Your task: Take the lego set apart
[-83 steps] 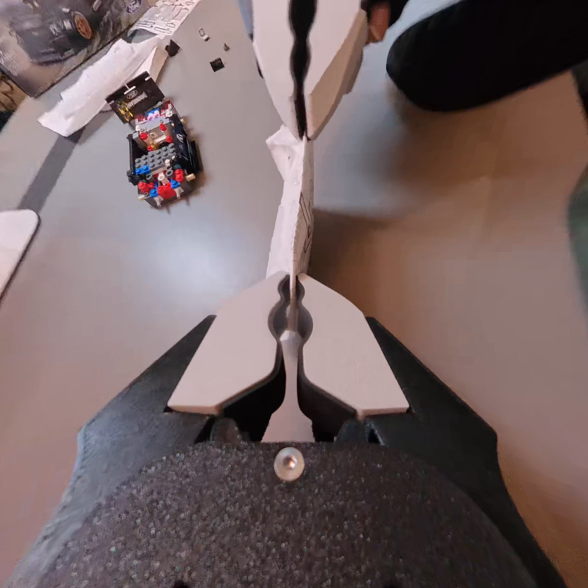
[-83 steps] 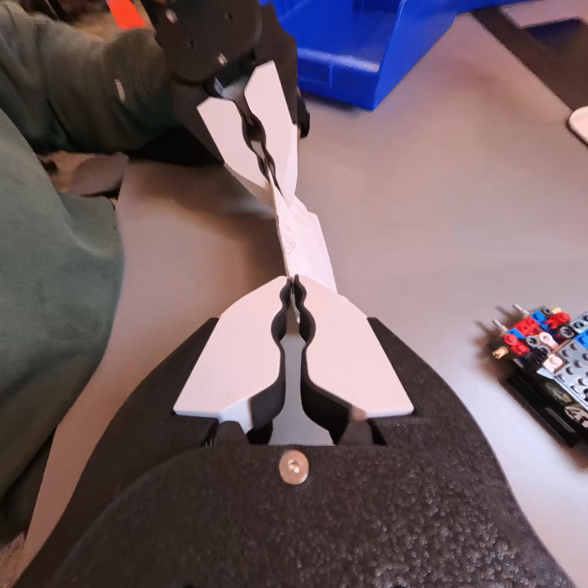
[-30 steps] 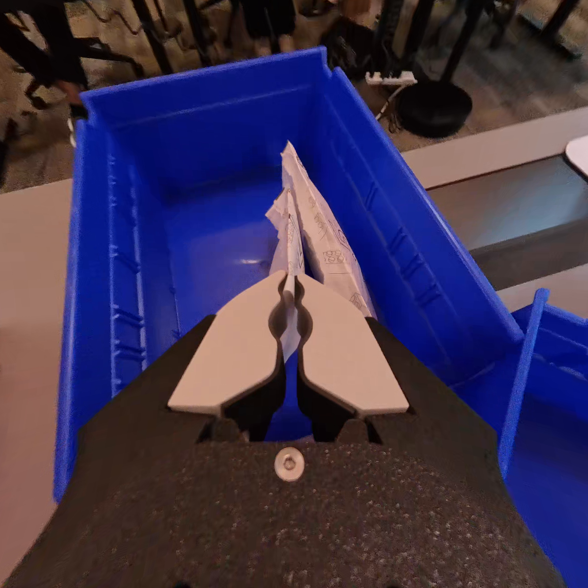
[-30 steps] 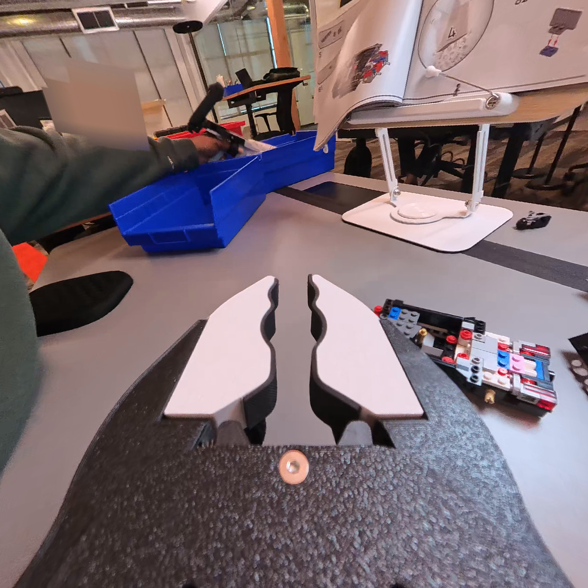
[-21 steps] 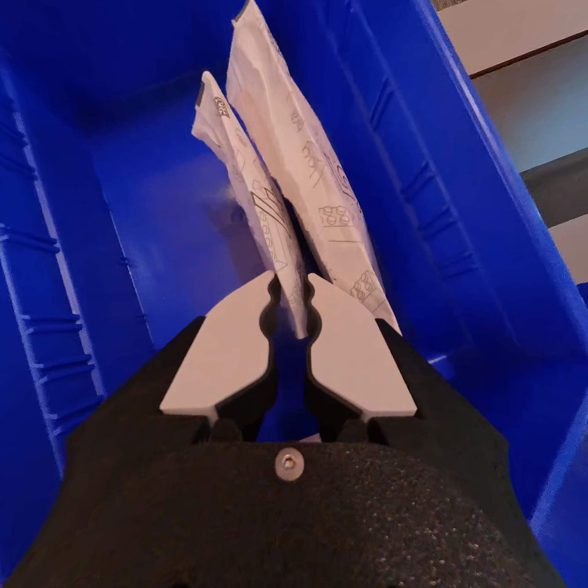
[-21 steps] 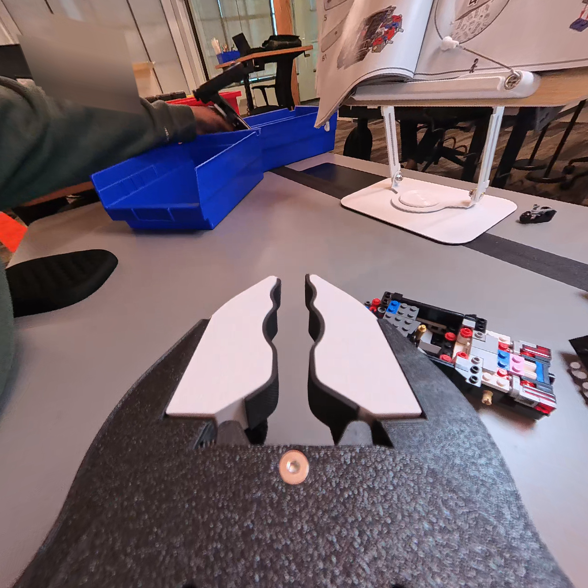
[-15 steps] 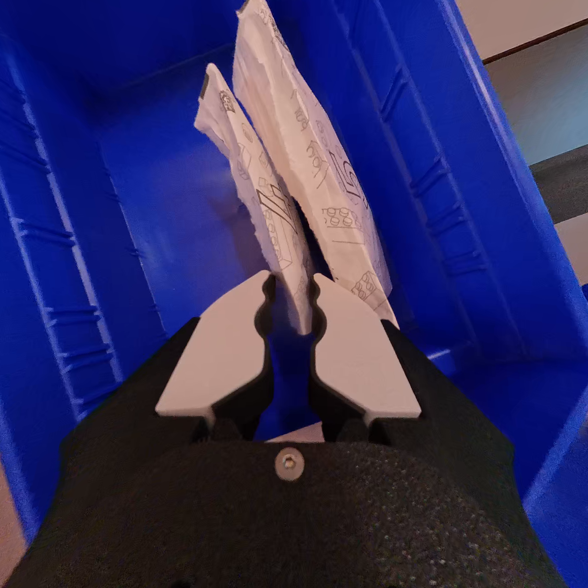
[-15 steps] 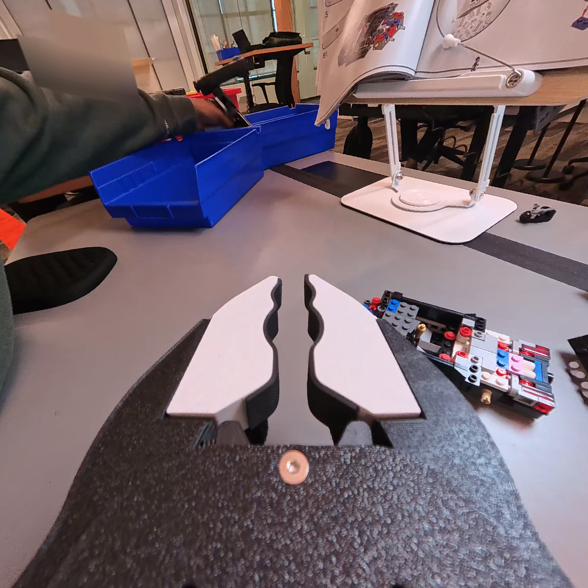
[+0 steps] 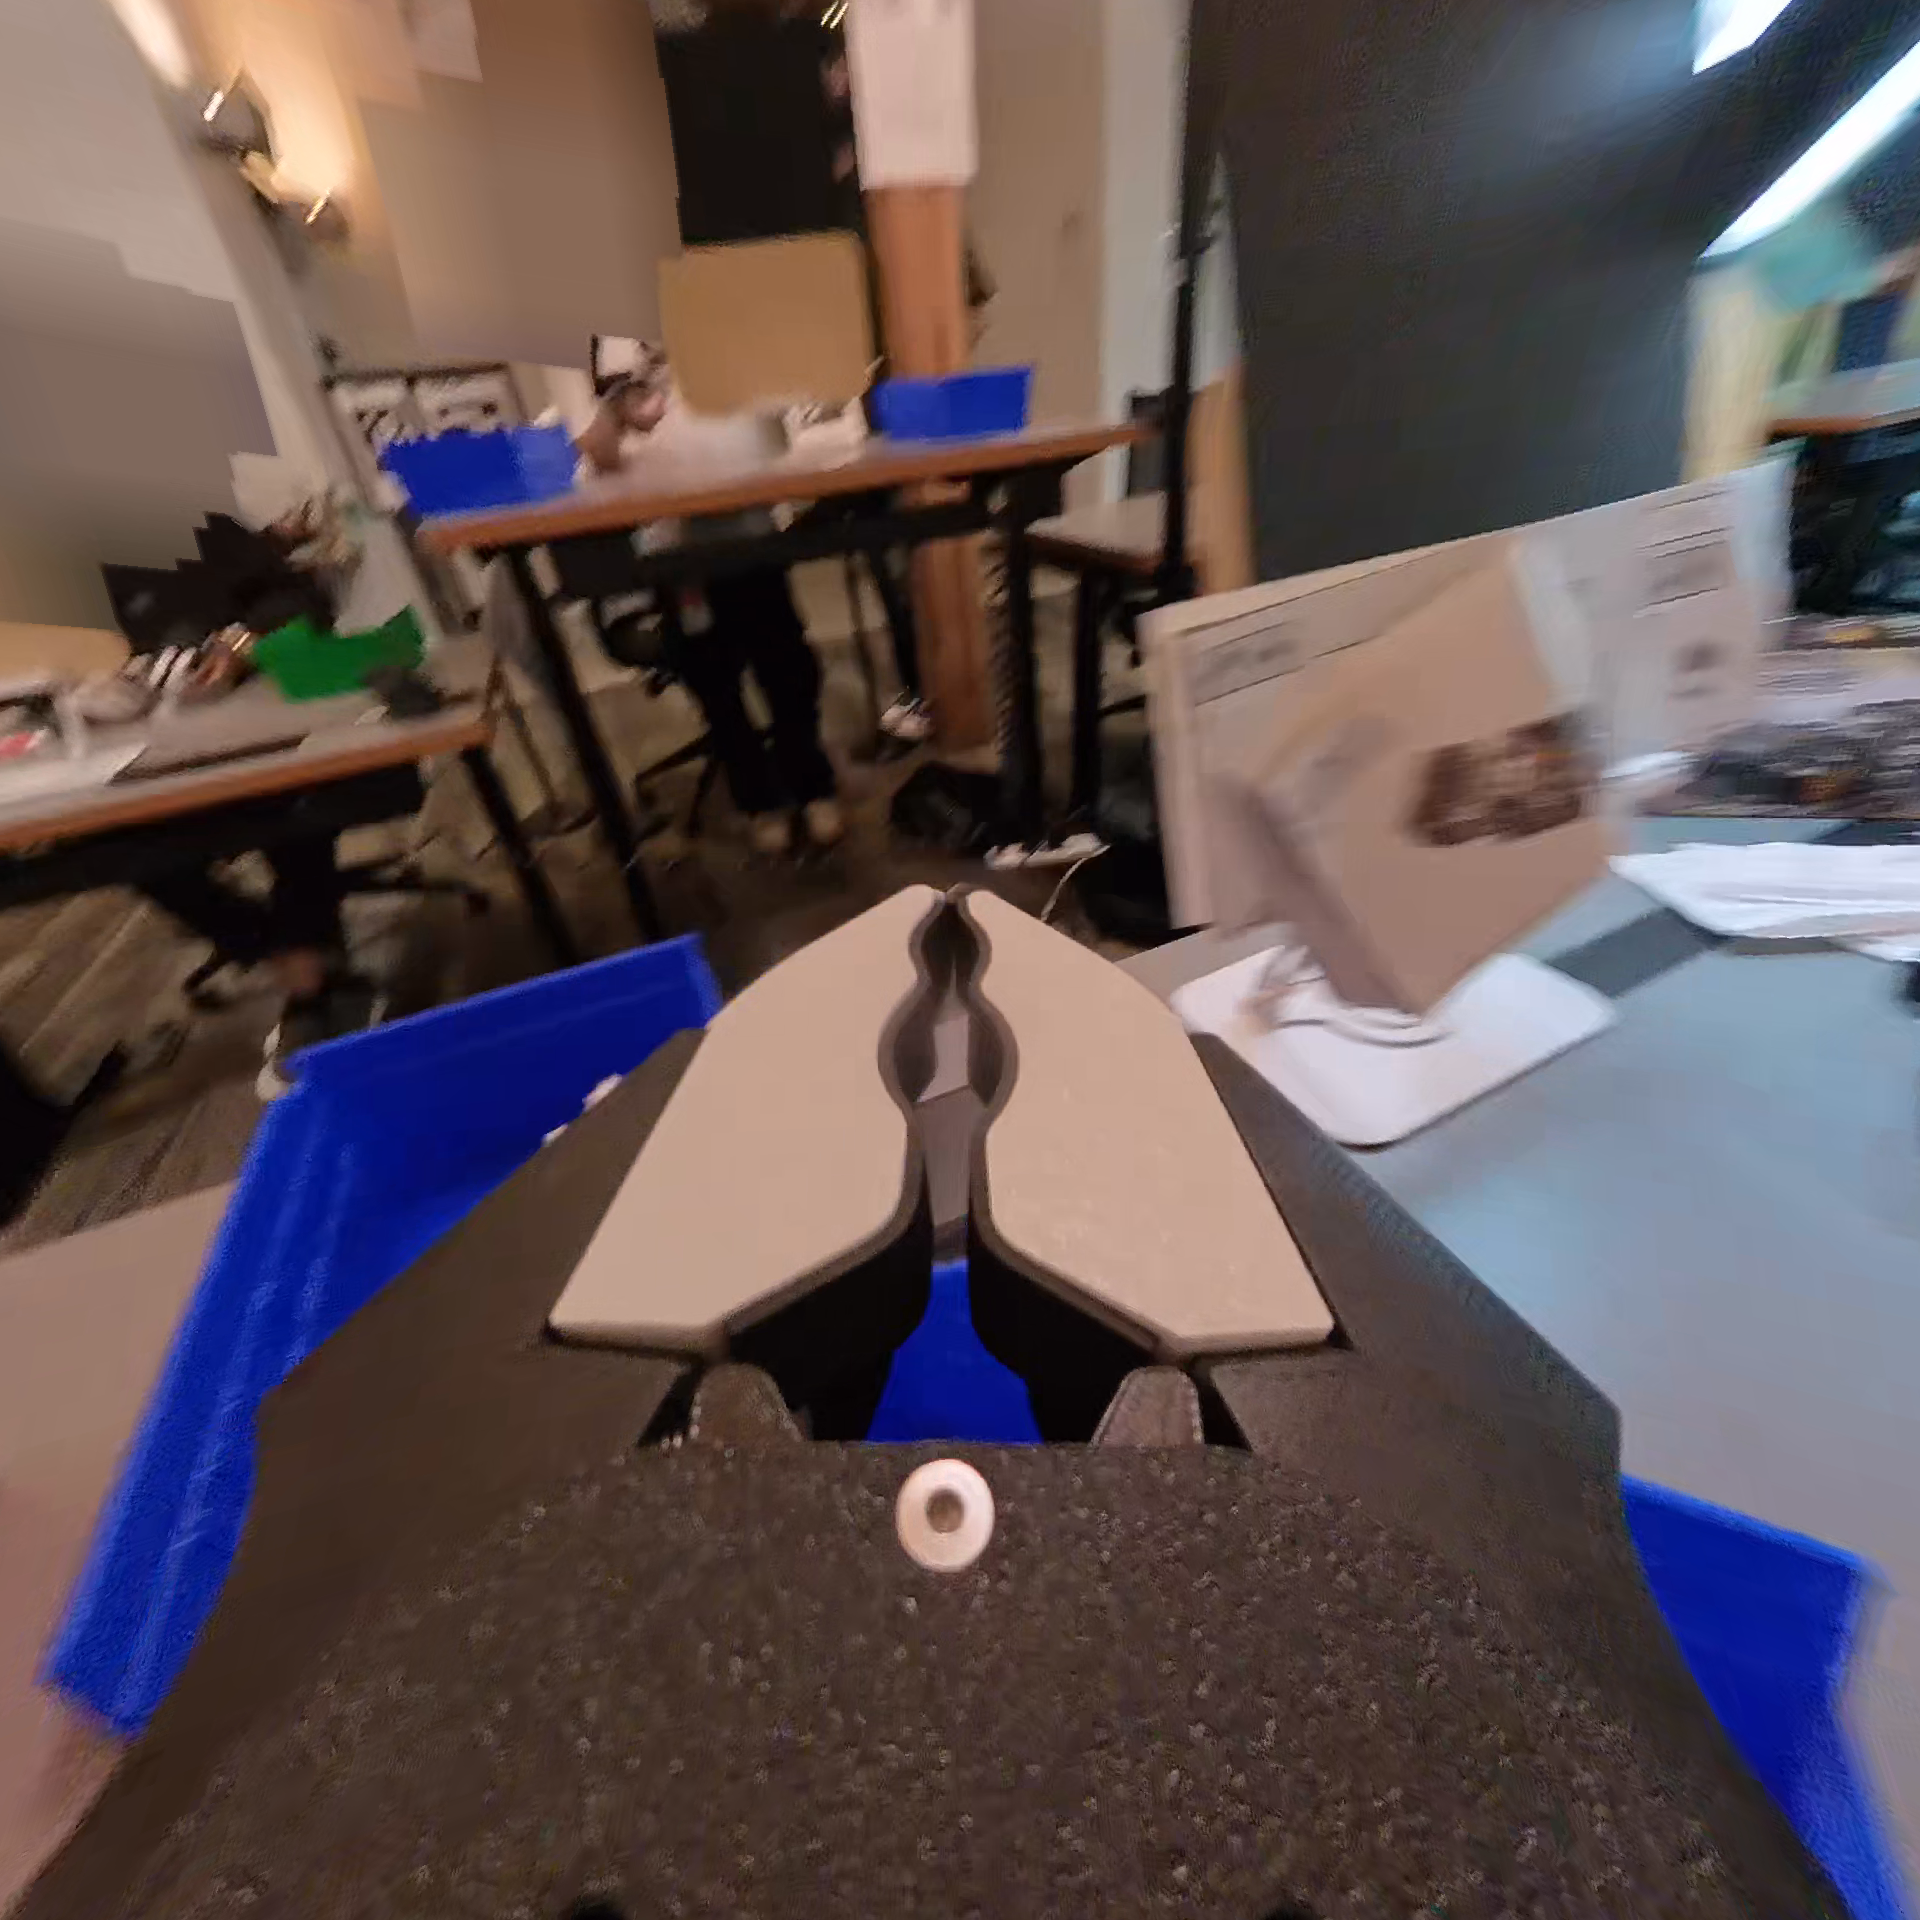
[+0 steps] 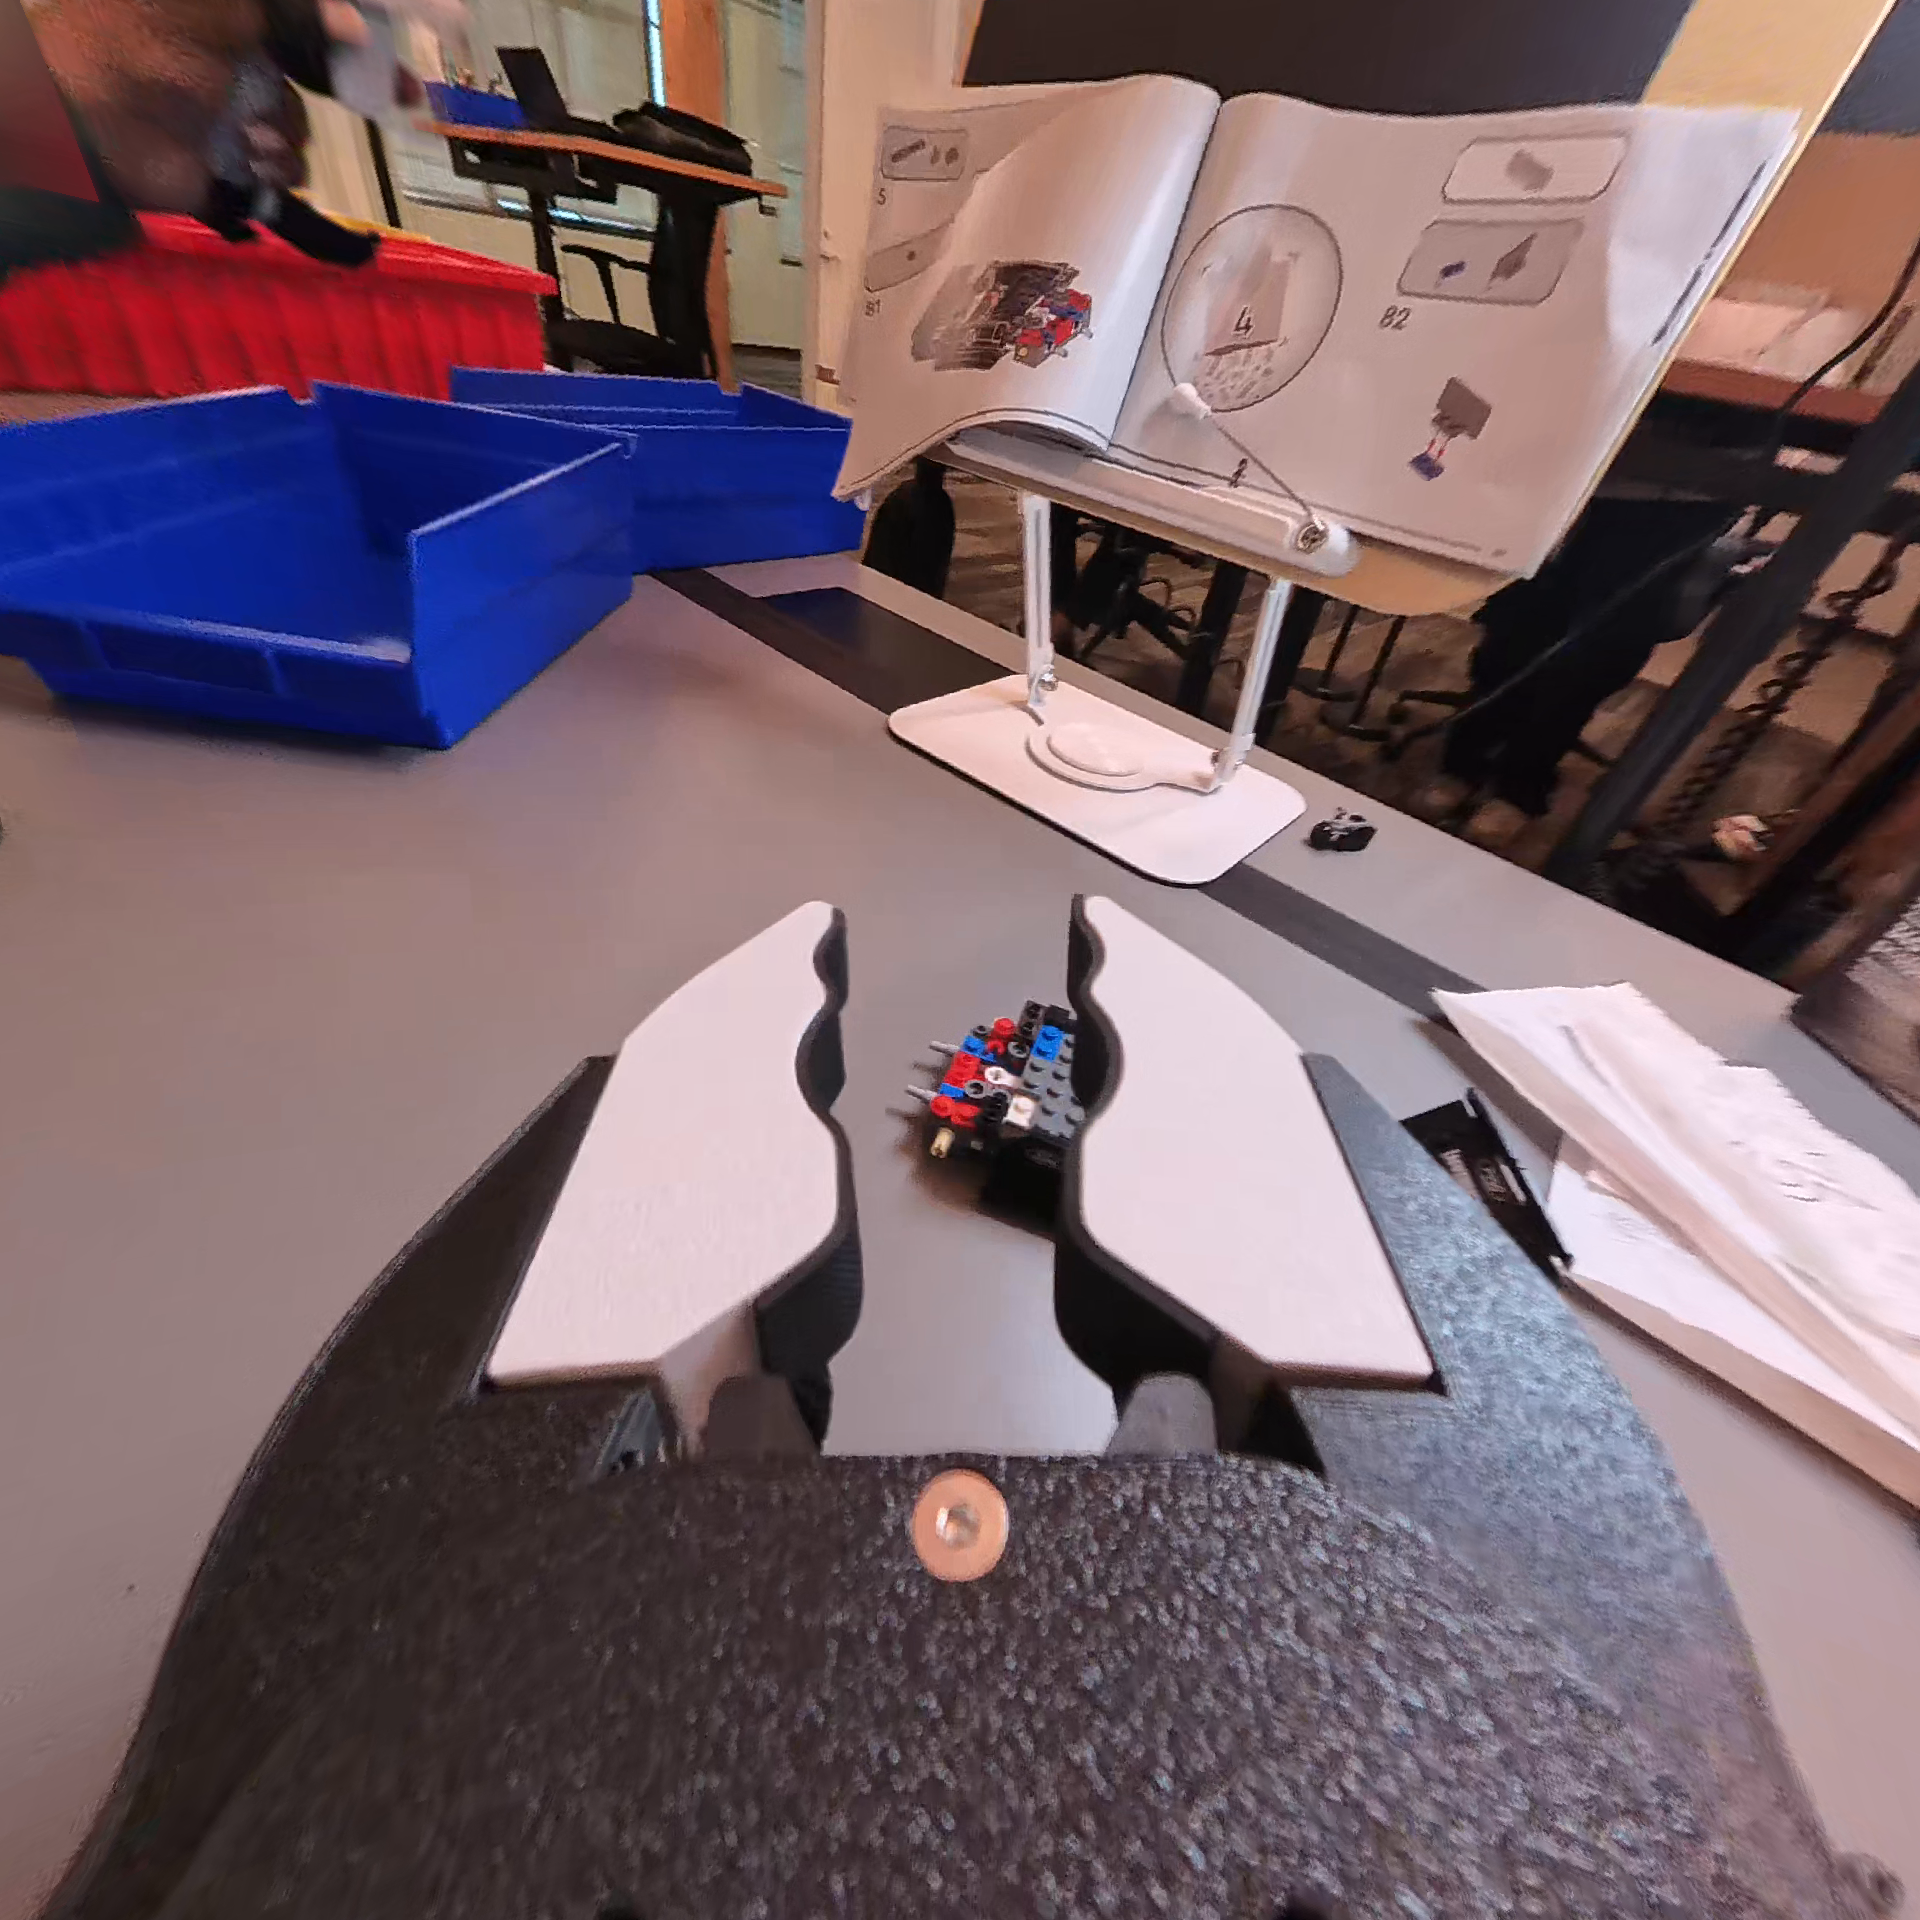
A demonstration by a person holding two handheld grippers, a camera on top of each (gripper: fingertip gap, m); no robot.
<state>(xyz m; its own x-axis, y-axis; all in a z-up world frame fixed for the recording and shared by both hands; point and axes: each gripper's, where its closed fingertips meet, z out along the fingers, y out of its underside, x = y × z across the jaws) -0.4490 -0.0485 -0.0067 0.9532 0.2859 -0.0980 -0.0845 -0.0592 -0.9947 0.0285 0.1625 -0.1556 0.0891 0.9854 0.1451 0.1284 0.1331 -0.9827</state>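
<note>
The partly built lego car (image 10: 1003, 1091), black and grey with red and blue studs, lies on the grey table (image 10: 416, 987). My right gripper (image 10: 956, 925) is open and empty, raised above the table, with the car showing between its fingers and farther off. My left gripper (image 9: 951, 899) is shut and empty, lifted above the blue bin (image 9: 343, 1164) and pointing out over the room. The paper bags inside the bin are hidden behind the gripper.
An open instruction booklet (image 10: 1247, 281) rests on a white stand (image 10: 1101, 779), also blurred in the left wrist view (image 9: 1455, 769). Blue bins (image 10: 312, 561) stand at the back left with a red bin (image 10: 260, 312) behind. White paper bags (image 10: 1714, 1174) lie at the right. A small black part (image 10: 1340, 831) lies beyond the stand. The gap from one gripper's tips to the other's is roughly 55 centimeters.
My left gripper let go of the paper bag in the blue bin, shut, and lifted up out of it. My right gripper opened wider and swung so the lego car sits between its fingers.
</note>
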